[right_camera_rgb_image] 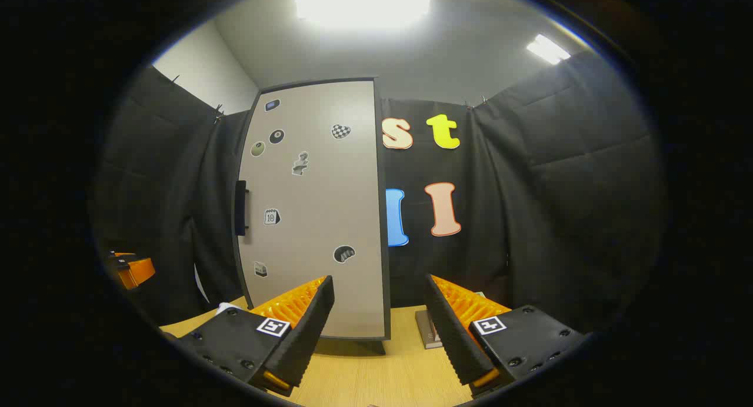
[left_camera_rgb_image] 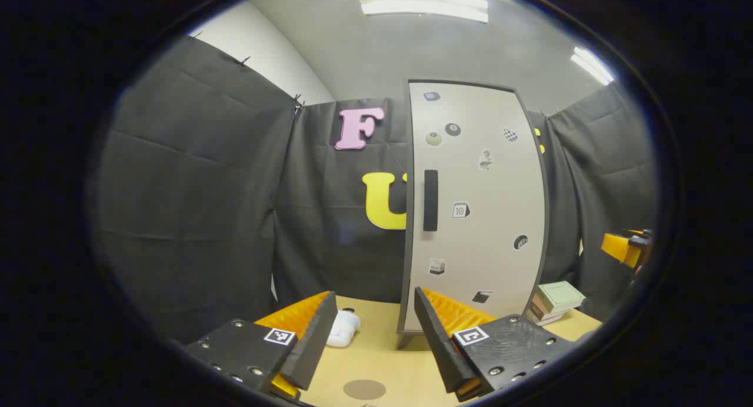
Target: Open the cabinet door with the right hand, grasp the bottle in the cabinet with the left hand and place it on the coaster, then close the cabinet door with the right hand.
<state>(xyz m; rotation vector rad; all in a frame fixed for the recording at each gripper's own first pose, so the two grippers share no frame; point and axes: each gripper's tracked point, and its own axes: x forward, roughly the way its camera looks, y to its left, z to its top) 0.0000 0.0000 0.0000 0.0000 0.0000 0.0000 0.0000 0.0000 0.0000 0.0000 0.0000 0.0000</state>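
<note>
A tall pale cabinet [left_camera_rgb_image: 482,219] stands on the wooden table, its door shut and dotted with stickers. A dark vertical handle [left_camera_rgb_image: 430,200] sits near the door's left edge. In the right gripper view the same cabinet [right_camera_rgb_image: 317,219] is ahead and to the left, with its handle [right_camera_rgb_image: 240,208] on the far side. A round brown coaster [left_camera_rgb_image: 364,389] lies on the table between my left gripper's fingers. My left gripper [left_camera_rgb_image: 370,342] is open and holds nothing. My right gripper [right_camera_rgb_image: 379,330] is open too, some way back from the door. The bottle is hidden.
A white object [left_camera_rgb_image: 343,328] lies on the table left of the cabinet. A stack of small boxes or books [left_camera_rgb_image: 556,301] sits to its right, seen also as the books [right_camera_rgb_image: 427,330] in the right gripper view. The other gripper [left_camera_rgb_image: 626,248] shows at the far right edge.
</note>
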